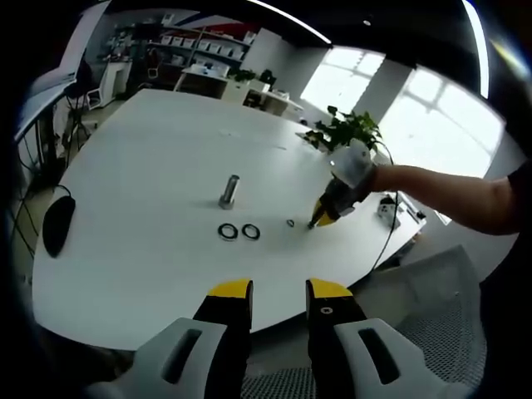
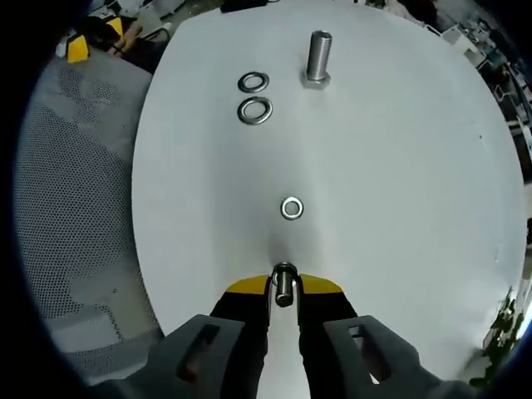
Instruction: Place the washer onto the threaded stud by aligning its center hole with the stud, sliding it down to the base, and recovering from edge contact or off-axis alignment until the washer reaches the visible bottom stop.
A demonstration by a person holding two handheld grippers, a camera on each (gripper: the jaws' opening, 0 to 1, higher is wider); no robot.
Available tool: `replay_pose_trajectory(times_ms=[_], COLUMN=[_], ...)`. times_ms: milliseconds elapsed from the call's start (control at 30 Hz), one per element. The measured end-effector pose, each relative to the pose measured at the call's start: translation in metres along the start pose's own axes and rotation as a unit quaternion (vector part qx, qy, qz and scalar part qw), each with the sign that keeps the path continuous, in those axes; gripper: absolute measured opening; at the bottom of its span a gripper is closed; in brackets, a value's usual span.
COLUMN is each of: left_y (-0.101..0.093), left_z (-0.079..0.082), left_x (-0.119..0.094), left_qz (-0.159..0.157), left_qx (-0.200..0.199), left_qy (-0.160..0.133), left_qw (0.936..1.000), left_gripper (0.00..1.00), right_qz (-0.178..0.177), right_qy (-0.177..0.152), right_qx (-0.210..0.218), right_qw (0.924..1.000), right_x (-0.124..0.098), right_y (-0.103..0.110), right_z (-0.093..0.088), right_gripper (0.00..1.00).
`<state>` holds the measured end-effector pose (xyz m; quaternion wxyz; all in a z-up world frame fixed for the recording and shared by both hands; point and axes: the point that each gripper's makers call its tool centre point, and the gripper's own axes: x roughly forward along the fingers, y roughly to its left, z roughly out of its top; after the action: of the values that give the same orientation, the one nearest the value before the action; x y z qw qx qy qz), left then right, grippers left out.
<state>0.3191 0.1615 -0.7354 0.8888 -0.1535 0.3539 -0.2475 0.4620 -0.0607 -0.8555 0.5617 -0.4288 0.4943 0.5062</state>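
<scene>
Your right gripper (image 2: 284, 293) is clamped on a washer (image 2: 284, 285), held on edge between the yellow-tipped jaws so that you see it as a thin upright ring with a small metal piece at its middle; it sits low over the white table (image 2: 399, 208), near the table's edge. Just ahead of those jaws a second, smaller washer (image 2: 292, 208) lies flat on the table, apart from the tips. Farther on, two larger washers (image 2: 254, 96) lie flat side by side, close to one another, and beside them the threaded stud (image 2: 318, 56) stands upright on its hex base, bare of any washer. In the left gripper view your left gripper (image 1: 278, 291) hangs off the near edge of the table with its jaws parted by a narrow gap and nothing between them. From there you see the stud (image 1: 229, 191) standing near the table's middle, the two larger washers (image 1: 238, 231) in front of it, the small washer (image 1: 290, 223) to their right, and your right gripper (image 1: 320, 221) touching down next to it, with your arm (image 1: 453, 193) reaching in from the right. A dark oval object (image 1: 56, 224) lies at the table's left edge, and a potted plant (image 1: 349, 130) stands at the far side. No writing or brand mark can be read on anything.
</scene>
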Motion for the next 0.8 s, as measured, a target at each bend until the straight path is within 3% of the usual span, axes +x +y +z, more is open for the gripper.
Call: replay_pose_trajectory(times_ms=[433,567,633,667,733,800], left_y=[0.0,0.0,0.0,0.0,0.0,0.0], left_z=[0.0,0.0,0.0,0.0,0.0,0.001], left_x=[0.0,0.0,0.0,0.0,0.0,0.0], left_qz=[0.0,-0.001,-0.001,-0.001,-0.001,-0.001], left_qx=[0.0,0.001,0.001,0.001,0.0,0.0], left_qy=[0.0,-0.001,-0.001,-0.001,-0.002,-0.003], left_qw=[1.0,1.0,1.0,1.0,1.0,1.0], left_gripper=[0.23,0.23,0.23,0.23,0.23,0.23], right_qz=[0.008,0.001,-0.005,-0.008,-0.01,-0.013], right_qy=[0.015,0.012,-0.008,-0.018,-0.01,-0.008], right_qx=[-0.014,-0.014,-0.031,-0.028,-0.016,-0.02], right_qw=[0.9998,0.9998,0.9995,0.9994,0.9998,0.9997], right_x=[0.004,0.003,0.004,0.003,0.004,0.004], right_y=[0.017,0.017,0.016,0.016,0.015,0.015], right_z=[-0.007,-0.005,-0.001,0.001,-0.002,-0.003], right_gripper=[0.13,0.14,0.14,0.16,0.27,0.31])
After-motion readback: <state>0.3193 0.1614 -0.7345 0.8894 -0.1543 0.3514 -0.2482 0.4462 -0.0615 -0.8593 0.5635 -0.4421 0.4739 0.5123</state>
